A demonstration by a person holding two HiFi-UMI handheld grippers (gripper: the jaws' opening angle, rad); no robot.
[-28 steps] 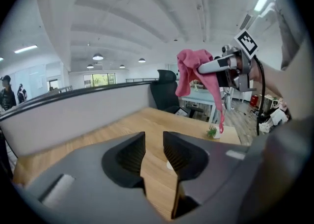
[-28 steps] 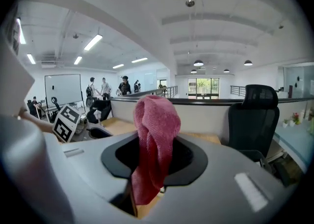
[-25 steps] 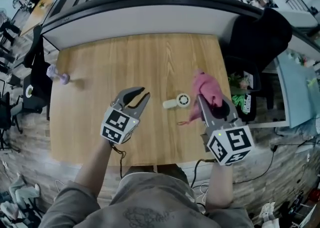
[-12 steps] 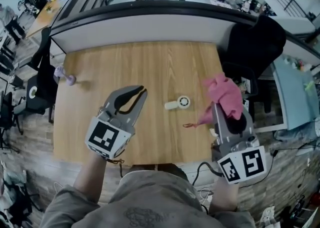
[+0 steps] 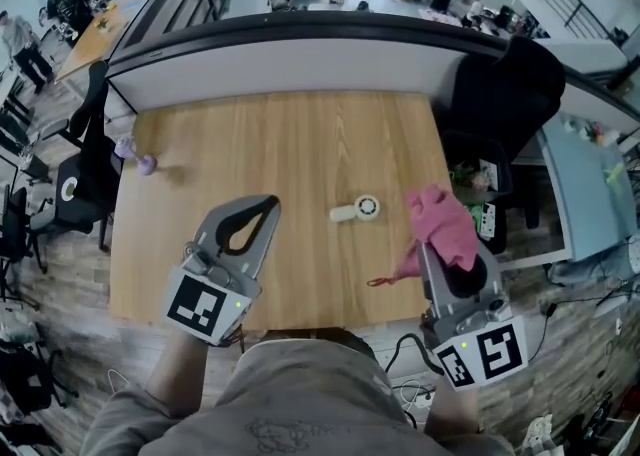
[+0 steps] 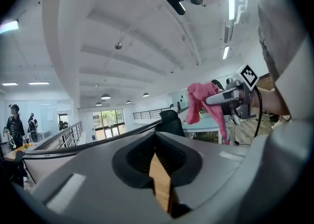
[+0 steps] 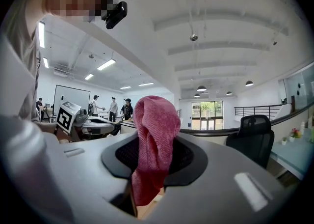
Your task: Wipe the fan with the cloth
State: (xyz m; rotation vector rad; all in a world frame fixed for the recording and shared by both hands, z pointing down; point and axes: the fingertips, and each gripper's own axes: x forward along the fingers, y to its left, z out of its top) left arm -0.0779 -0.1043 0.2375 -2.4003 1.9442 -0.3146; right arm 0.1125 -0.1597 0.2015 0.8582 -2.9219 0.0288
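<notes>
A small white hand fan (image 5: 358, 208) lies flat on the wooden table (image 5: 300, 139), right of centre. My right gripper (image 5: 432, 241) is raised just right of the fan and is shut on a pink cloth (image 5: 446, 226), which bunches over its tips and trails a corner down. In the right gripper view the cloth (image 7: 153, 142) hangs between the jaws of that gripper (image 7: 151, 169). My left gripper (image 5: 268, 206) is held up left of the fan, apart from it, shut and empty. Its jaws meet with nothing between them in the left gripper view (image 6: 155, 137).
A small purple object (image 5: 140, 158) stands near the table's left edge. A black chair draped with a dark garment (image 5: 510, 94) is at the right, and another dark chair (image 5: 78, 184) at the left. A curved partition wall runs behind the table.
Both grippers have risen and drawn back toward the person. The left jaws, open a second ago, have closed on nothing. The cloth stayed in the right gripper; the fan has not moved.
</notes>
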